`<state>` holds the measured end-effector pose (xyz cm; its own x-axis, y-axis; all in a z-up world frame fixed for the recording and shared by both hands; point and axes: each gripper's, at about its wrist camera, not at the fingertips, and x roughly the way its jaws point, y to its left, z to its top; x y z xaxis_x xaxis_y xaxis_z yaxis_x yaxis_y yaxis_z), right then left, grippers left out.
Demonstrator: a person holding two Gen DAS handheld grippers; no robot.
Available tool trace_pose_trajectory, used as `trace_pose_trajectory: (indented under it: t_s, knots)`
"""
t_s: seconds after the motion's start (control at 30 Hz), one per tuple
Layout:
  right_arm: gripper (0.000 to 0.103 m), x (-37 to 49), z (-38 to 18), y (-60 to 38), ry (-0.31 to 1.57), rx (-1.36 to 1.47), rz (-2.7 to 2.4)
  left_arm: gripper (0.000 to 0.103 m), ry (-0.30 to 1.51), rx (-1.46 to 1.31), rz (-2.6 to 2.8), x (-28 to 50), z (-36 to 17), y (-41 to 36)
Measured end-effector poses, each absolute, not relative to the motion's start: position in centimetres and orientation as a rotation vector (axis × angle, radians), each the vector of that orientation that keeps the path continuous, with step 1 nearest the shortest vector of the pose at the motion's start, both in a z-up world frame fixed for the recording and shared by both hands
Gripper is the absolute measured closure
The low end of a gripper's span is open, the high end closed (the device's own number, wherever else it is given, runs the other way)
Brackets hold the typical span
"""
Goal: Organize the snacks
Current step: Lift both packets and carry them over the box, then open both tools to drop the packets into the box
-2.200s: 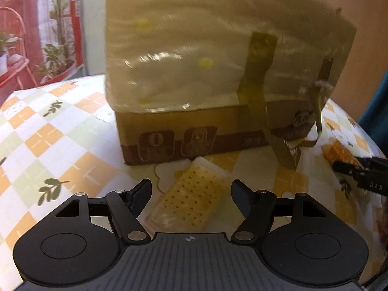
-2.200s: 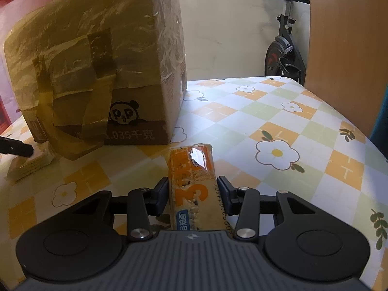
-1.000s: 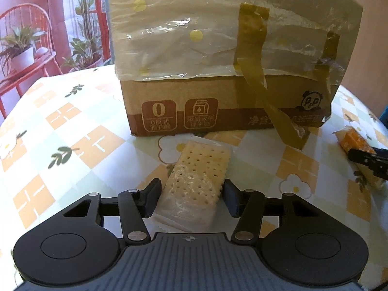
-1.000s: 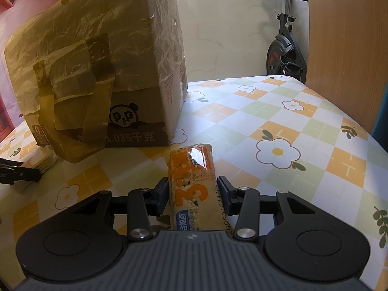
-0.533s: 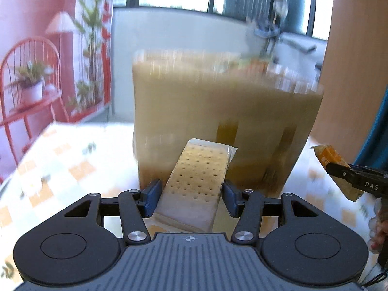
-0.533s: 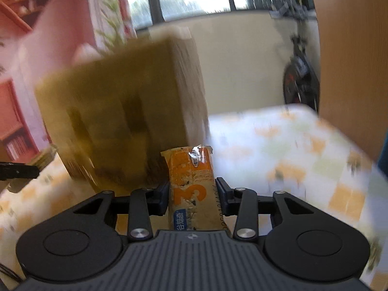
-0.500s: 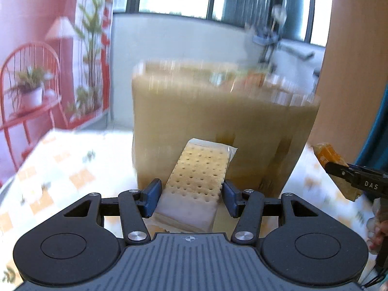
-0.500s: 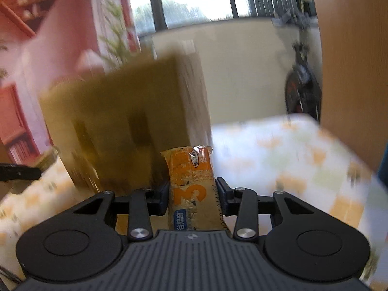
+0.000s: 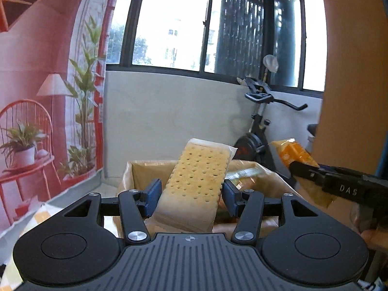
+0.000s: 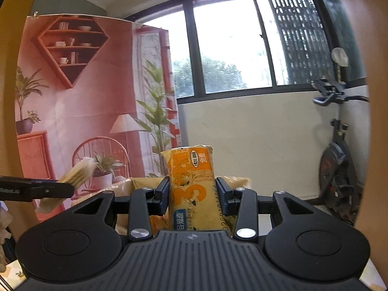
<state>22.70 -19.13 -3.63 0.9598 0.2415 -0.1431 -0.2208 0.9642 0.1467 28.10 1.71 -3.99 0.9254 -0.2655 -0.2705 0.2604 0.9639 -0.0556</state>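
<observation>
now left gripper (image 9: pixel 190 191) clamping cracker pack (image 9: pixel 196 184), right gripper (image 10: pixel 191 195) gripping orange snack bar (image 10: pixel 191 189)

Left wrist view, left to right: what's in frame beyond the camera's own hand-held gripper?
Printed backdrop → cracker pack held over the open box → exercise bike → orange snack pack in the right hand-held gripper.

Daylight pours in through the window (image 9: pixel 203 24), which is blown out to near white in both wrist views, so the scene beneath it looks backlit. The wall below the window stays evenly lit, while the black gripper housings nearest the cameras sit in dull shade. Focus is sharp, without motion blur. Fisheye bending curves the window's frame and darkens the corners far from it.
</observation>
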Motion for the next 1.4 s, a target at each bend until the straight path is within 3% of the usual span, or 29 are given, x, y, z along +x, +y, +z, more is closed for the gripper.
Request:
trace_pose_trajectory:
  t_s: [0.47, 0.6, 0.63, 0.83, 1.3, 1.4]
  knots:
    - [0.059, 30.7, -6.2, -16.5, 0.285, 0.139, 0.252, 0.045, 0.361, 0.028, -0.265, 33.2, -5.4, 1.8]
    - [0.053, 30.7, -6.6, -16.6, 0.307, 0.123, 0.247, 0.026, 0.37, 0.046, -0.244, 33.4, -5.4, 2.3]
    - [0.048, 30.6, -6.6, -16.5, 0.31, 0.117, 0.24, 0.024, 0.37, 0.044, -0.242, 33.3, -5.3, 2.4]
    - [0.042, 29.3, -5.4, -17.0, 0.303, 0.092, 0.205, 0.014, 0.389, 0.031, -0.214, 32.1, -4.2, 3.5]
    - [0.042, 25.3, -3.4, -15.9, 0.348, 0.007, 0.203, 0.009, 0.351, 0.075, -0.172, 26.5, -1.2, 3.9]
    - [0.058, 26.3, -3.6, -15.2, 0.428, -0.044, 0.186, 0.009, 0.346, 0.062, -0.171, 25.6, -1.1, 4.3]
